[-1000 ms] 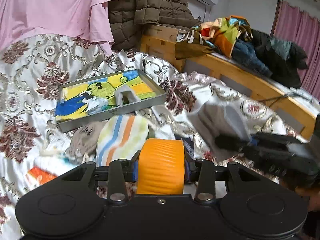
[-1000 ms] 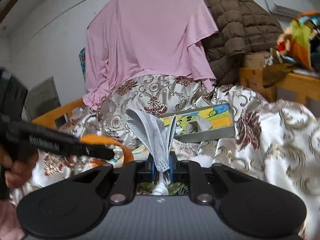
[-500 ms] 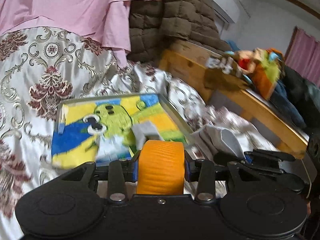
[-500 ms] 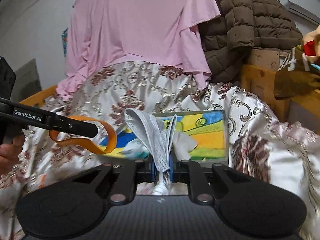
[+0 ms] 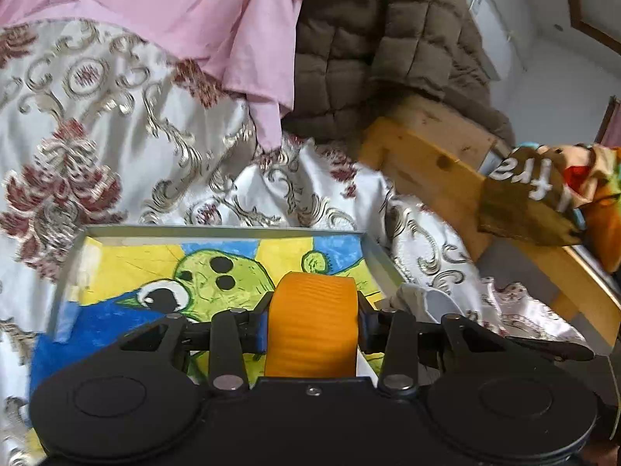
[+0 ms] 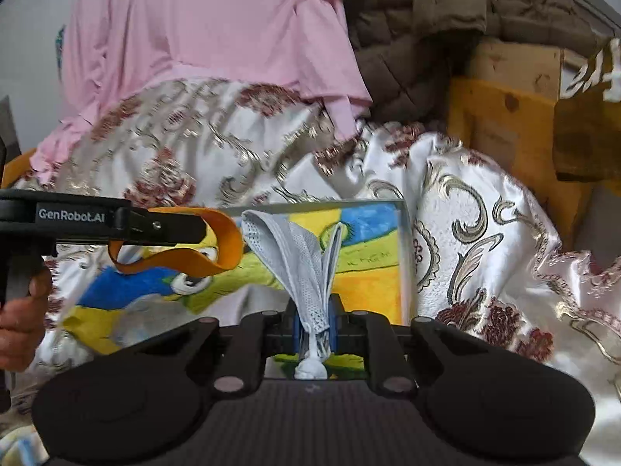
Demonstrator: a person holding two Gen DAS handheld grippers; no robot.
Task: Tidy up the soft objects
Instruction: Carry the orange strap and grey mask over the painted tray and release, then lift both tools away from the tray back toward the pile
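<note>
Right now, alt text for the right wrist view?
The right gripper pinches a grey mesh cloth above a shallow tray with a cartoon drawing, on a floral bedspread. At left, the left gripper carries an orange band; pink fabric hangs behind.

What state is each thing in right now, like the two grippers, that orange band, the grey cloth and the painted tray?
Left gripper: shut on the orange band.
Orange band: looped, held above the tray.
Right gripper: shut on the grey mesh cloth.
Grey mesh cloth: bunched, sticking up from the gripper.
Painted tray: lying open on the bedspread.
Pink sheet: draped, hanging.
</note>
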